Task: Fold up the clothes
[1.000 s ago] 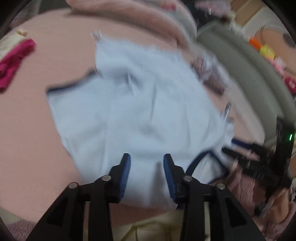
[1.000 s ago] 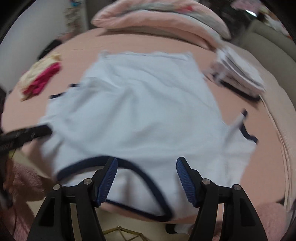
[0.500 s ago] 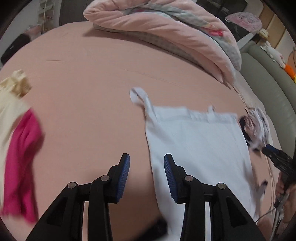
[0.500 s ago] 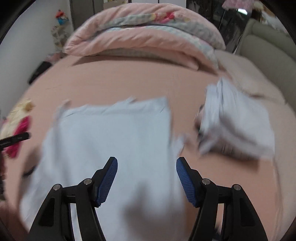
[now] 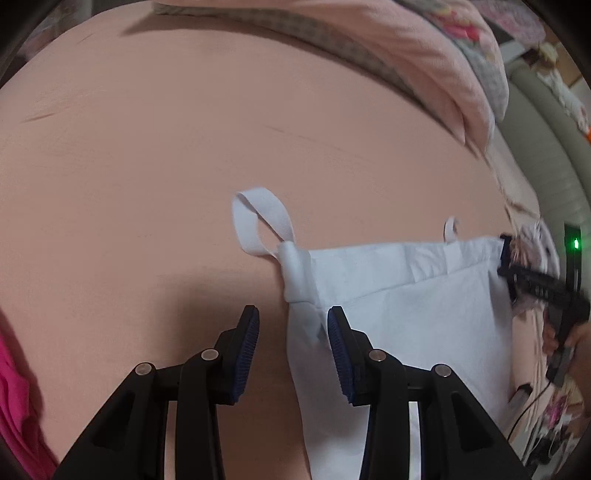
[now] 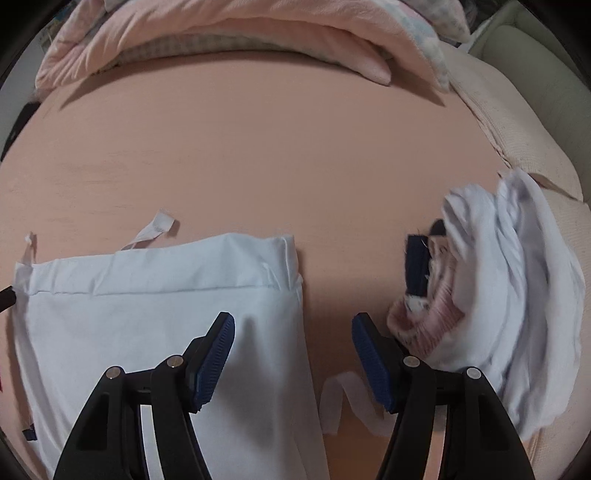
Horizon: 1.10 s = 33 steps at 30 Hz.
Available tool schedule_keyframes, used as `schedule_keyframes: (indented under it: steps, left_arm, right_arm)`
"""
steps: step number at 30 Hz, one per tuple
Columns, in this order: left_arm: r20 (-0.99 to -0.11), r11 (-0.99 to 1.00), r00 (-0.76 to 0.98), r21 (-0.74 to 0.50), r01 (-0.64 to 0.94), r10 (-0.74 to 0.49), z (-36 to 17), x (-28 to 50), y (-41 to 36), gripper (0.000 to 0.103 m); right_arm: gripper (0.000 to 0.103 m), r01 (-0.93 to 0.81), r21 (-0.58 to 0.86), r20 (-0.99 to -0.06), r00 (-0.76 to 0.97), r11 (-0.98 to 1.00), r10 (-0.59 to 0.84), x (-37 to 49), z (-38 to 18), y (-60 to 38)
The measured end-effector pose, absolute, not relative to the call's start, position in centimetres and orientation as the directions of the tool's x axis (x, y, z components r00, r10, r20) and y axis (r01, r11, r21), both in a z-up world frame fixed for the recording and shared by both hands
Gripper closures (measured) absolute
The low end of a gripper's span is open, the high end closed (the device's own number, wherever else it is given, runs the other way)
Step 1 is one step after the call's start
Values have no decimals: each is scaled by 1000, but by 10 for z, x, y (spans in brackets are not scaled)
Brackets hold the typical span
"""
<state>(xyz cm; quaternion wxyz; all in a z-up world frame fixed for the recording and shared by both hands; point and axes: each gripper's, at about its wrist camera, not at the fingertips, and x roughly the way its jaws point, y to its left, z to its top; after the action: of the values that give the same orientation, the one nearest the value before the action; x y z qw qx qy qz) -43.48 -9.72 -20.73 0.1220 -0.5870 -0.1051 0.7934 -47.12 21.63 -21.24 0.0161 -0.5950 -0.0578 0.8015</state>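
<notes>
left wrist view: the left tool [image 5: 293, 325] hangs over the pink bed [image 5: 184, 147], pointing steeply down, released, nothing pinched. the left edge of a pale blue garment [image 5: 399, 295] runs up between its two fingers but neither pad presses on it. the garment lies flat on the bed, hem end away from the camera, with a white strap loop [image 5: 258, 218] curled at its upper left corner. a bright pink cloth [image 5: 14, 398] shows at the left edge.

right wrist view: the right tool [image 6: 293, 354] is spread wide and released, over the garment's right edge [image 6: 166, 314] and bare sheet. a loose white strap [image 6: 340, 398] lies between and below its fingers. just right of the tool sits a rumpled pile of clothes [image 6: 517, 295], white and pink. a pink quilt [image 6: 240, 29] is heaped at the far side of the bed.
</notes>
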Motion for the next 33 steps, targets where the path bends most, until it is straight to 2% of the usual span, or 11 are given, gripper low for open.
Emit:
schedule_keyframes:
  steps: [4, 7, 14, 16, 17, 18, 19, 28, 30, 32, 33]
  left_arm:
    - [-919, -955, -260, -283, -87, 296, -214, -439, -91, 68]
    - [-888, -935, -298, -352, -50, 350, -208, -438, -100, 68]
    - [-888, -928, -273, -370, -50, 369, -213, -448, -103, 68]
    - [-909, -942, -246, -324, -89, 336, -220, -450, -86, 70]
    - [-916, -948, -245, -301, -103, 317, -220, -451, -79, 92]
    - [-921, -954, -249, -278, -113, 298, -217, -452, -73, 97]
    - [-926, -959, -253, -256, -122, 279, -215, -453, -68, 97]
    - [-906, -955, -315, -231, -189, 282, -175, -497, -49, 97]
    - [-931, -960, -277, -182, -212, 237, -191, -509, -40, 93]
    - [-967, -971, -170, -160, -178, 190, -223, -519, -35, 74]
    - [-968, -973, -154, -175, -152, 198, -230, -520, -37, 74]
  right_arm:
    - [37, 64, -217, -940, -283, -974, 191, -487, -228, 192]
    - [38, 26, -246, -931, -286, -969, 228, -487, -230, 189]
    - [34, 46, -166, -956, -253, -985, 149, -497, -239, 171]
    - [50, 18, -81, -970, -231, -997, 75, -501, -240, 170]
    - [71, 26, -46, -973, -226, -999, 39, -501, -239, 165]
    - [87, 52, -48, -972, -231, -998, 34, -500, -237, 156]
    - [94, 80, -59, -970, -239, -995, 38, -498, -235, 148]
    - [99, -4, -133, -915, -383, -991, 124, -492, -191, 133]
    - [99, -24, -175, -907, -385, -984, 171, -497, -193, 137]
    - [99, -50, -194, -931, -305, -980, 200, -503, -217, 141]
    - [99, -55, -206, -940, -267, -977, 213, -506, -230, 141]
